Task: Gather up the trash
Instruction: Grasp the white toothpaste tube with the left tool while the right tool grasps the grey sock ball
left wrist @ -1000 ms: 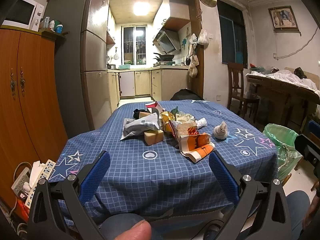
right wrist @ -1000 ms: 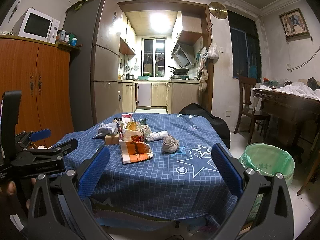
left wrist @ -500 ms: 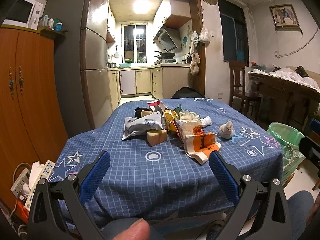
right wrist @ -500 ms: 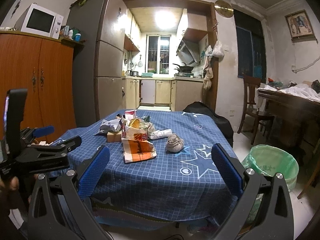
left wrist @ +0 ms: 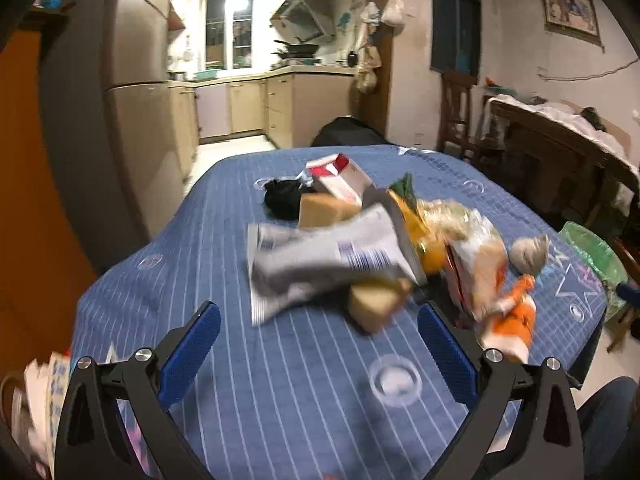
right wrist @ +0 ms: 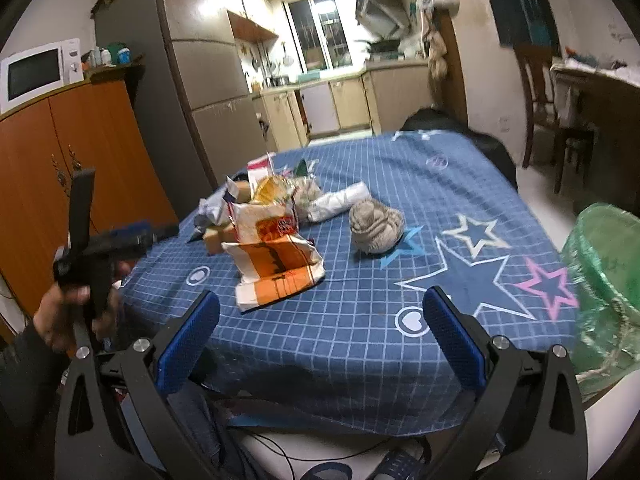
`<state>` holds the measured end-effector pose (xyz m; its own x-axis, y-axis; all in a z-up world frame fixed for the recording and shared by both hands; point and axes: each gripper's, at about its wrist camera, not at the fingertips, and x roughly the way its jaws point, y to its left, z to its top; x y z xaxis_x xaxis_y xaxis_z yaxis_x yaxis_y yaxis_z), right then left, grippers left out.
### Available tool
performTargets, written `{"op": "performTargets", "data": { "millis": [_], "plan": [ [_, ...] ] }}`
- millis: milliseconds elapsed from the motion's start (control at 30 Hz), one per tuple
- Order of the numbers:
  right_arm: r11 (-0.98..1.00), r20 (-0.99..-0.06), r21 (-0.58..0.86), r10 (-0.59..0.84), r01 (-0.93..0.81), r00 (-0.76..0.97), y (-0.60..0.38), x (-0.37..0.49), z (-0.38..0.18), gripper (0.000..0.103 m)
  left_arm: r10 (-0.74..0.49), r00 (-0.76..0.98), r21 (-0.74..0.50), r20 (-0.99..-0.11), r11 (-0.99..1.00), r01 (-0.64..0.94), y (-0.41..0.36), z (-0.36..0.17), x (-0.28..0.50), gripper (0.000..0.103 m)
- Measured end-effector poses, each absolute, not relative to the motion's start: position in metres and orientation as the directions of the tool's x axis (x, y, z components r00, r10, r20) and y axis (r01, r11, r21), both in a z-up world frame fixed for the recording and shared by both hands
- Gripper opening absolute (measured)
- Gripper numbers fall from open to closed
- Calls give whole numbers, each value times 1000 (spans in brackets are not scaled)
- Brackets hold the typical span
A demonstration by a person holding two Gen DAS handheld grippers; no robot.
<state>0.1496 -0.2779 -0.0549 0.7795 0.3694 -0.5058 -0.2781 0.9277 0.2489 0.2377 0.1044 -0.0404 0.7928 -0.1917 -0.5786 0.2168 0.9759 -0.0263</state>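
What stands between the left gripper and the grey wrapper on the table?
Nothing visible does. The left gripper is open above bare blue tablecloth, and the grey wrapper lies just ahead of it, resting partly on a tan block.

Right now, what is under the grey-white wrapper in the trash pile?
A tan block pokes out beneath the grey-white wrapper's near edge, on the blue tablecloth. Anything further under the wrapper is covered.
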Motion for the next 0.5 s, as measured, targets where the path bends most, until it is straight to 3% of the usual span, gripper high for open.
{"op": "performTargets", "data": {
  "millis": [167, 333, 467, 500],
  "plan": [
    [917, -531, 296, 390, -267, 752, -285, 172, -62, 98, -263, 773, 52, -577, 933, 356, 91, -35, 274, 98],
    [913, -554, 316, 400, -260, 730, -286, 200, -67, 98, -332, 700, 78, -632, 872, 484, 70, -55, 293, 98],
    [912, -566, 319, 402, -259, 719, -286, 221, -70, 98, -337, 687, 60, -643, 873, 484, 61, -62, 306, 98],
    [912, -568, 321, 403, -257, 717, -286, 227, -70, 98, -336, 688, 46, -644, 880, 473, 62, -62, 311, 92]
  ]
}}
